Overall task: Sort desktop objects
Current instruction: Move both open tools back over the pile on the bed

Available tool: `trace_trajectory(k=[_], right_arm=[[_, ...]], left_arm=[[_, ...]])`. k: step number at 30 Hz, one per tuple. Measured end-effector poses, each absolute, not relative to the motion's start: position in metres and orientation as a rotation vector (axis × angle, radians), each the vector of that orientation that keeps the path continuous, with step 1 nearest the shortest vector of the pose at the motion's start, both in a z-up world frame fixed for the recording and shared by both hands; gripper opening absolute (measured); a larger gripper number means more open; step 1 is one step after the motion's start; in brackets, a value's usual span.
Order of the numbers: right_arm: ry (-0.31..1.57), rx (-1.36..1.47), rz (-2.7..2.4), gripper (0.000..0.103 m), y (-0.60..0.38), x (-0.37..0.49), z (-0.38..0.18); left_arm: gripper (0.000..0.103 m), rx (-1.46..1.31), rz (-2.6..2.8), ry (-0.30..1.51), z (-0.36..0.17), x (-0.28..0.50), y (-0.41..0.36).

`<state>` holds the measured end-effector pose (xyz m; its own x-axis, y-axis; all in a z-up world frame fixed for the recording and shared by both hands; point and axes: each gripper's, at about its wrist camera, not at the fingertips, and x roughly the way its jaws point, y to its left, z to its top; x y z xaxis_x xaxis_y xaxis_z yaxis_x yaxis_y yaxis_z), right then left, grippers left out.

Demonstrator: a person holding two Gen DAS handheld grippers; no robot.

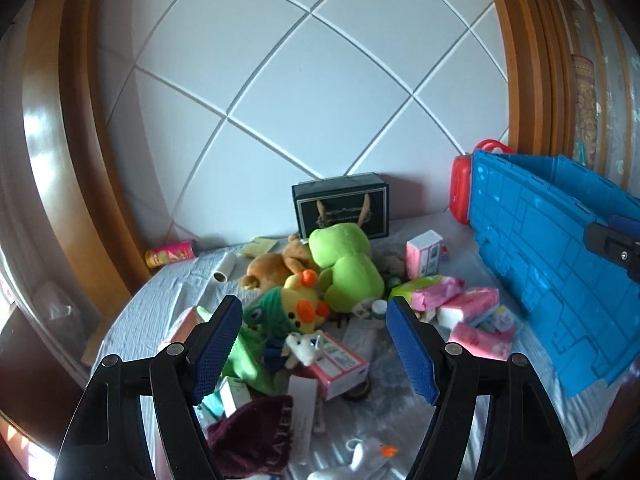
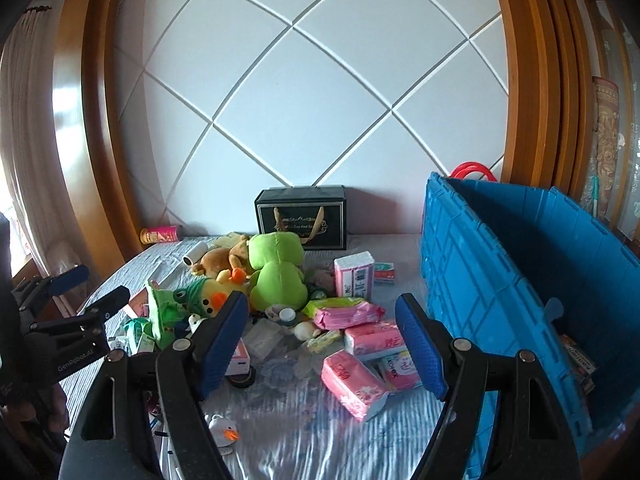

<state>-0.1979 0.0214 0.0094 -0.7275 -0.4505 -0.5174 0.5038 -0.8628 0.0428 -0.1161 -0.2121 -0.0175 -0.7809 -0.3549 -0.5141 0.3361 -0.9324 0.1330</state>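
The left gripper and the right gripper both have their fingers spread apart and grasp nothing, above the cluttered bench. The green plush frog lies in the middle of the pile, pink tissue packs lie just beside the blue crate at the right.

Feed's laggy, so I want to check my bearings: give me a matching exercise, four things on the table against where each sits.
Things:
1. black box
2. blue crate
3. pink can
4. green plush

Places:
A. lying at the far left by the wall
B. middle of the pile
C. upright against the back wall
D. right side of the table

Pairs: 1-C, 2-D, 3-A, 4-B
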Motion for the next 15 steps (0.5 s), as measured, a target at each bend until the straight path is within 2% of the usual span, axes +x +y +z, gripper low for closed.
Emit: trace_trajectory(k=[10,15], right_arm=[[0.165,0.944,-2.45,0.076,0.004,-0.223,-0.069],[0.303,1.05,-2.371,0.076,-0.001,-0.249,-0.111]], left_arm=[[0.075,0.969,-2.665,-0.047,-0.074,-0.139,-0.23],[0.075,1.036,-2.689,-0.052,-0.086,-0.161,-0.22]])
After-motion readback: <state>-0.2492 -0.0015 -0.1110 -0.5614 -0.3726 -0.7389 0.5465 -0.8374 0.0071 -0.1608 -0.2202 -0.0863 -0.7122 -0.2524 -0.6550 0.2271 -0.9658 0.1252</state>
